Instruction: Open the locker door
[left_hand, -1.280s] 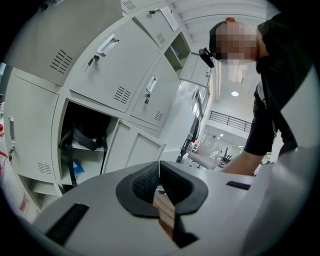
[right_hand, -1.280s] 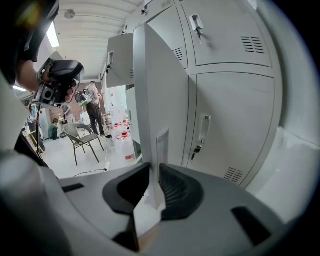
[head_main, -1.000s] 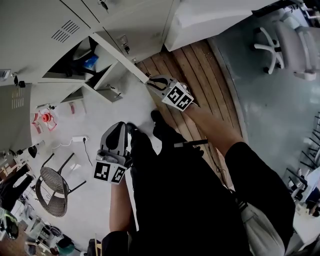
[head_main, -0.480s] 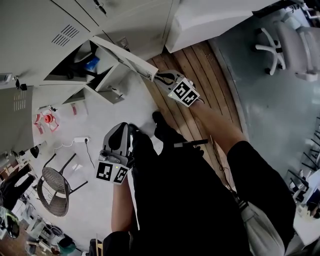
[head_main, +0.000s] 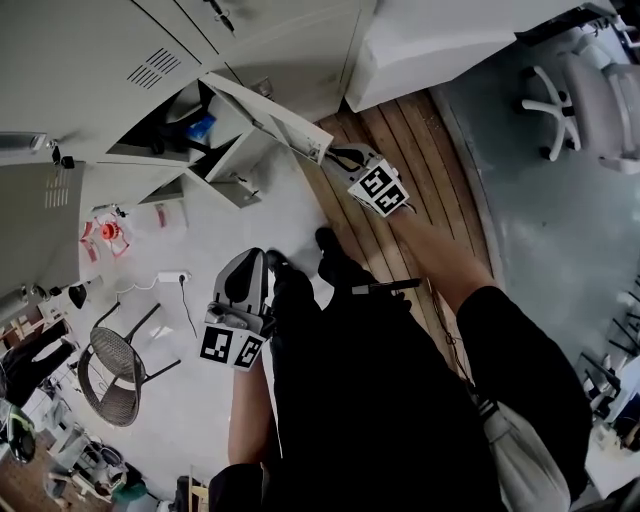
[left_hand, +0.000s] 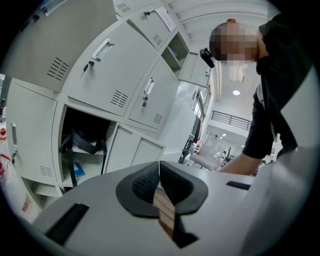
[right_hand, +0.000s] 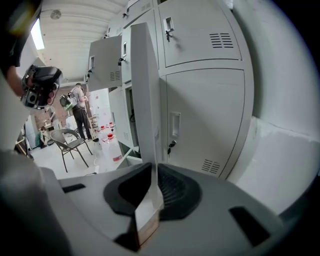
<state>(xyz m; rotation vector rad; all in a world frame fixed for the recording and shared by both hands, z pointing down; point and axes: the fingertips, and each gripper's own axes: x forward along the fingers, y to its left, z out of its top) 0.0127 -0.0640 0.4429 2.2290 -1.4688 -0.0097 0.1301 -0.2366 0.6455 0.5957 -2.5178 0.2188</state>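
Locker door of pale grey sheet metal (head_main: 268, 112), swung partway out from the far bank of grey lockers (head_main: 120, 40). Left: grey two-jaw left gripper (head_main: 252, 262), near, jaws together on nothing, idle. Right: matching right gripper (head_main: 335, 156) pinching the door's free edge, jaws easing apart. Best done by holding that pinch firm and following the hinge arc, pulling rightward and nearer.

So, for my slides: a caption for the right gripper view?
Right gripper, jaws opening slightly, holds the edge of the swung-out locker door between them.
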